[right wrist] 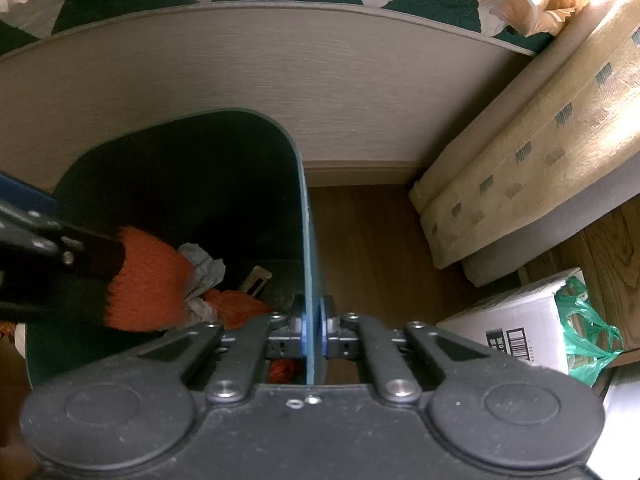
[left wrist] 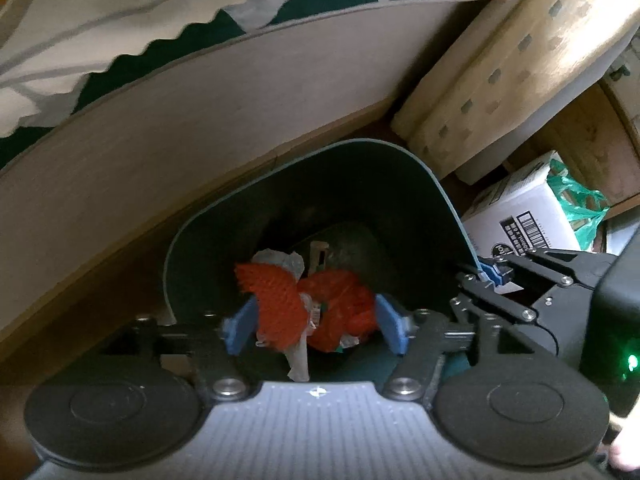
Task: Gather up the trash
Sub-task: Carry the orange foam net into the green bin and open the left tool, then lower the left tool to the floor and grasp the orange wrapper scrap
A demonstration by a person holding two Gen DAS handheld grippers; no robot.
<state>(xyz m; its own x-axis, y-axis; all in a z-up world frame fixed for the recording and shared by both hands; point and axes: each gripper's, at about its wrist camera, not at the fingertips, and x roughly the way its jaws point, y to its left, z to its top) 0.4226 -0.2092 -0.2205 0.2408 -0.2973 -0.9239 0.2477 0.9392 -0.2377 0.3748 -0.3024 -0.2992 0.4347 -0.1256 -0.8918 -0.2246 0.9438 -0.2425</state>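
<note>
Trash [left wrist: 280, 308], an orange mesh net tangled with crumpled clear wrap, hangs at the lower middle of the left wrist view, right over the mouth of the dark bin [left wrist: 432, 184]. The left gripper [left wrist: 316, 326] stands with its blue pads spread apart on either side of the bundle and no longer pressing it, so the net looks released or about to drop; whether it still rests against a pad I cannot tell. More orange mesh and pale paper already lie at the bottom of the bin.

The right gripper [right wrist: 314, 334] is closed on the bin's thin blue-grey rim [right wrist: 310, 240], at the lower middle of its own view, one pad inside the wall and one outside. That hold probably steadies the bin so the drop lands inside.

The bin stands on the wooden floor against a bed's side panel [right wrist: 280, 80]; a white carton [right wrist: 516, 328] with a green bag [right wrist: 588, 332] sits at lower right.
</note>
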